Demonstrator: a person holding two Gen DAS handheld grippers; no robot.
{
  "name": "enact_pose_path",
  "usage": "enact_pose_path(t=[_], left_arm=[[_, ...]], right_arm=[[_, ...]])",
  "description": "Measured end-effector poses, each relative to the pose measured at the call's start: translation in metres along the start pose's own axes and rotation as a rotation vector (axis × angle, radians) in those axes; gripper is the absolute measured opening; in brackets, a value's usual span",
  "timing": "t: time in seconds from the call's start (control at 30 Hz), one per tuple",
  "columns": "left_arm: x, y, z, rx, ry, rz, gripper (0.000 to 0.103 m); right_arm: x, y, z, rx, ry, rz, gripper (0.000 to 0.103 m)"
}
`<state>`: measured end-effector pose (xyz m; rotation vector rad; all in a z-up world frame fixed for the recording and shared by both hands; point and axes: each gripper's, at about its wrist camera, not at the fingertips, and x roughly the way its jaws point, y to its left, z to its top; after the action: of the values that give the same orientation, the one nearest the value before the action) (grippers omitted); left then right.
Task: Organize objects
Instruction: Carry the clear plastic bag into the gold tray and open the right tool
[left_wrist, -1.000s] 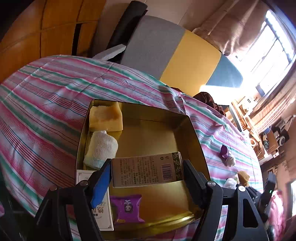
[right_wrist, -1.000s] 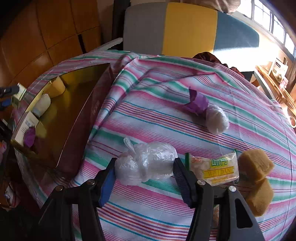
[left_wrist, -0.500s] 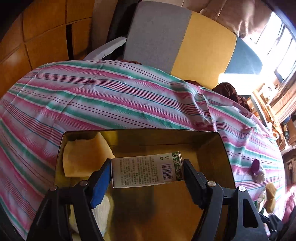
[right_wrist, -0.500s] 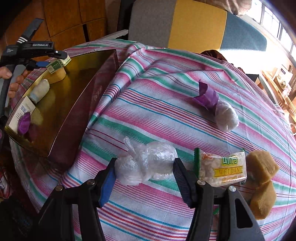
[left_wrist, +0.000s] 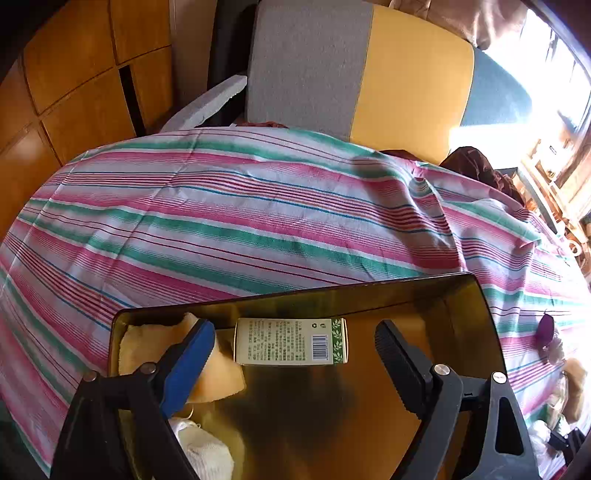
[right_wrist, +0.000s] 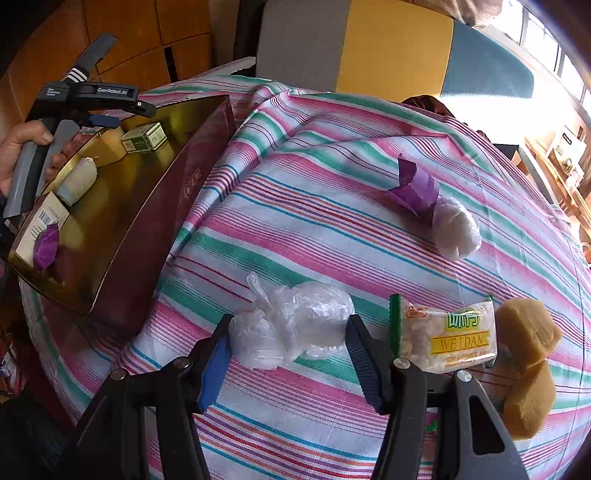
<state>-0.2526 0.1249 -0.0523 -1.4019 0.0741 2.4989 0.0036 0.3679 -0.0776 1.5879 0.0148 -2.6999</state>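
The small green-and-white box lies in the gold tray, between the opening, non-contacting fingers of the left gripper. The right gripper clamps the clear plastic bag on the striped cloth.

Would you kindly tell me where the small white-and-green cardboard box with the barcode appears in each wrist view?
Left wrist: small white-and-green cardboard box, lower centre, between the left gripper's opening jaws.
Right wrist: same box, upper left.
Shared landmark: gold-lined tin.
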Motion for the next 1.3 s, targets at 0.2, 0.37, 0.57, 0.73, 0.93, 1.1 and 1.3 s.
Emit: enact_pose_path(t=[0.2, 0.37, 0.57, 0.73, 0.93, 1.1, 1.3], left_arm=[[-0.068, 0.016, -0.028, -0.016, -0.108, -0.022, 0.089], [-0.122, 0.03, -0.077, -0.014, -0.18, 0.003, 0.09], [-0.157, 0.052, -0.135, -0.044, -0.219, 0.054, 0.092], [-0.173, 0.067, -0.168, -0.066, -0.23, 0.095, 0.092], [-0.184, 0.083, -0.186, -0.093, -0.253, 0.098, 0.092], [-0.187, 0.098, -0.192, -0.13, -0.258, 0.088, 0.092], [-0.185, 0.118, -0.201, -0.18, -0.249, 0.091, 0.092]], right_arm=[[0.0, -0.002, 0.0, 0.016, -0.001, -0.002, 0.06], [-0.01, -0.007, 0.005, 0.063, -0.025, -0.009, 0.06], [-0.032, 0.018, 0.027, 0.08, -0.095, 0.043, 0.06], [-0.035, 0.08, 0.062, -0.005, -0.129, 0.123, 0.06], [-0.006, 0.152, 0.104, -0.063, -0.086, 0.195, 0.06], [0.028, 0.196, 0.128, -0.063, -0.025, 0.201, 0.06], [0.063, 0.23, 0.146, -0.09, 0.035, 0.157, 0.061]])
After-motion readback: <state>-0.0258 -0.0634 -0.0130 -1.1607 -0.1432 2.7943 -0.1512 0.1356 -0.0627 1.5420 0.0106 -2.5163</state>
